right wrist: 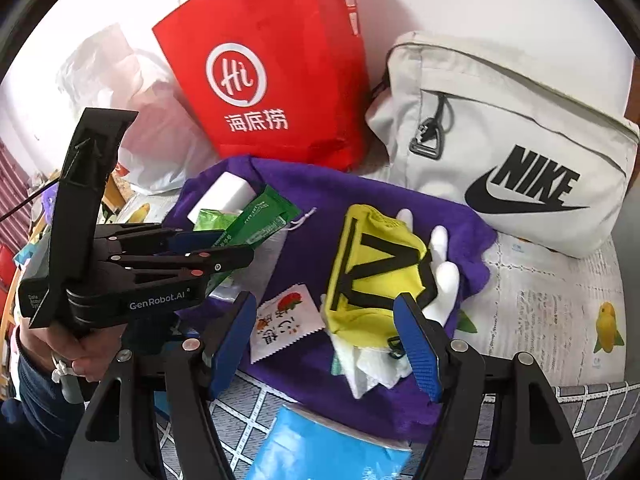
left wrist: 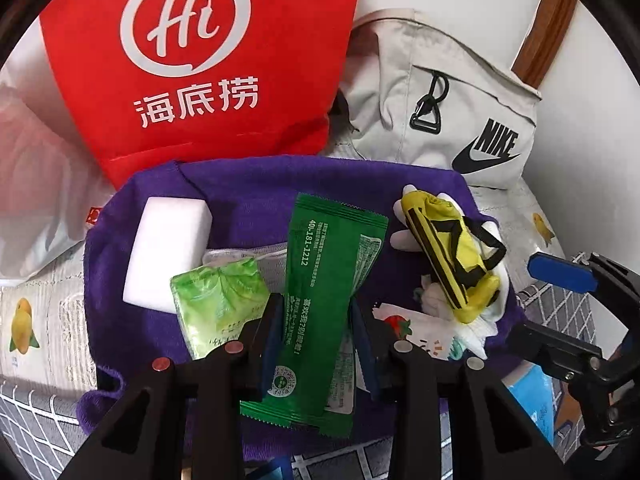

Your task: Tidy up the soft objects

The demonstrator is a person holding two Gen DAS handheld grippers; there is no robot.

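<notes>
Purple cloth (left wrist: 248,188) spreads over the bed, carrying from left to right a white sponge block (left wrist: 168,252), a light-green tissue pack (left wrist: 218,304), a green sachet (left wrist: 324,304) and a yellow black-strapped pouch (left wrist: 456,256). The left gripper (left wrist: 316,320) clamps the green sachet between its pads above the cloth. Further right, the right gripper (right wrist: 324,344) hangs with jaws spread and gripping nothing, the yellow pouch lying between its fingers.

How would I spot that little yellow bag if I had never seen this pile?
Find the purple cloth spread in front of the red paper bag and the grey Nike bag. On the cloth's right part, over a white glove, lies the small yellow bag. Only it is bright yellow with black straps.
</notes>
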